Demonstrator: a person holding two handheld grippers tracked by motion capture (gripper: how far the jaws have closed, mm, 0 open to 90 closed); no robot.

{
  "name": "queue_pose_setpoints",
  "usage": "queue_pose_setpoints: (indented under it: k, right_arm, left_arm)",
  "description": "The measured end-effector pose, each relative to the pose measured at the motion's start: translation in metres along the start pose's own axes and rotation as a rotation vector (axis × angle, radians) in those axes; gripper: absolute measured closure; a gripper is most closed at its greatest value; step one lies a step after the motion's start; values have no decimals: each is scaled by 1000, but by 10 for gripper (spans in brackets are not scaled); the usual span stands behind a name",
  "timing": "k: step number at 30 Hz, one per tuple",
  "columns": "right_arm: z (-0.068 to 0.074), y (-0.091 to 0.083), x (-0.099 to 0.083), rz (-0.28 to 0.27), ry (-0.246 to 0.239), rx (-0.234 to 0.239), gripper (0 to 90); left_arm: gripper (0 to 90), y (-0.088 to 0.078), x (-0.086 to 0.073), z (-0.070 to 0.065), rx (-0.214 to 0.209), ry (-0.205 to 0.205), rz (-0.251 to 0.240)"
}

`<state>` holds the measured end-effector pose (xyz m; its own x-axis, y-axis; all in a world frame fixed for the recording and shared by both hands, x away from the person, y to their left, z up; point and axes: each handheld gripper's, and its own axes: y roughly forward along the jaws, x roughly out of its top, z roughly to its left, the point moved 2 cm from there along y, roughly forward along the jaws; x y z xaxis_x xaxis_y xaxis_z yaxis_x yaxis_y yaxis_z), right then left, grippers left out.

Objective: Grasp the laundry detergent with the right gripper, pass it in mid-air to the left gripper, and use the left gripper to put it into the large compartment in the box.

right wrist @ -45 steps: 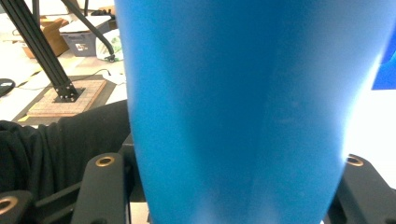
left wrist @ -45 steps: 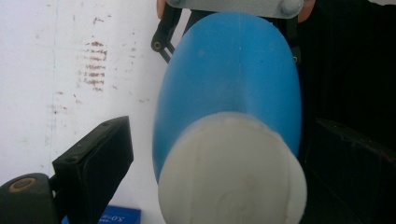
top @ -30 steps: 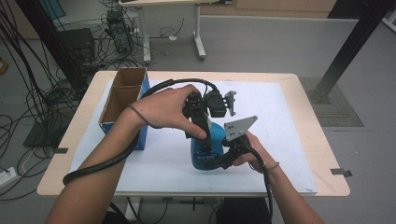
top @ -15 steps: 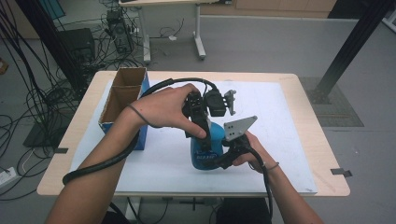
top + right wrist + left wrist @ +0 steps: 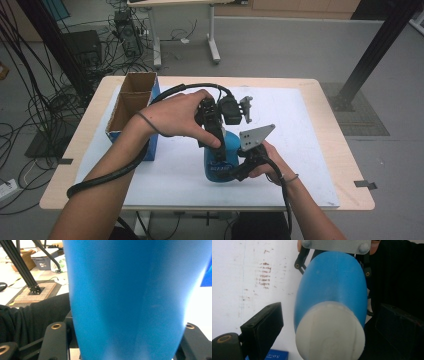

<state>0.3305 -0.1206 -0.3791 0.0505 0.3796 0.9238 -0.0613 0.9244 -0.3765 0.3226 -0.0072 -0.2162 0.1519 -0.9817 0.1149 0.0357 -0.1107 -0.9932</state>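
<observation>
A blue bottle [image 5: 222, 161] with a white cap [image 5: 329, 335] stands upright on the white mat. My right gripper [image 5: 231, 169] comes in from the near right and is shut on the bottle's body. In the right gripper view its jaws press both sides of the bottle [image 5: 125, 297]. My left gripper [image 5: 219, 141] points down over the bottle's top. In the left gripper view its jaws stand open on either side of the cap, with a gap on each side. The right gripper's grey plate [image 5: 337, 245] shows beyond the bottle [image 5: 332, 282].
An open cardboard box with blue sides [image 5: 132, 107] stands at the table's left. The white mat [image 5: 305, 150] covers most of the wooden table [image 5: 350, 200]. A thick black cable [image 5: 107, 175] loops from the left gripper along the person's forearm. Cables and a black post stand on the floor beyond.
</observation>
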Motion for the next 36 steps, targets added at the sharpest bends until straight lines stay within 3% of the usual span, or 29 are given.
queue_pose_setpoints:
  k: [36]
  right_arm:
    - [0,3,0,9,0,-3,402]
  left_arm:
    - [81,-1,0,-3,8,7,4]
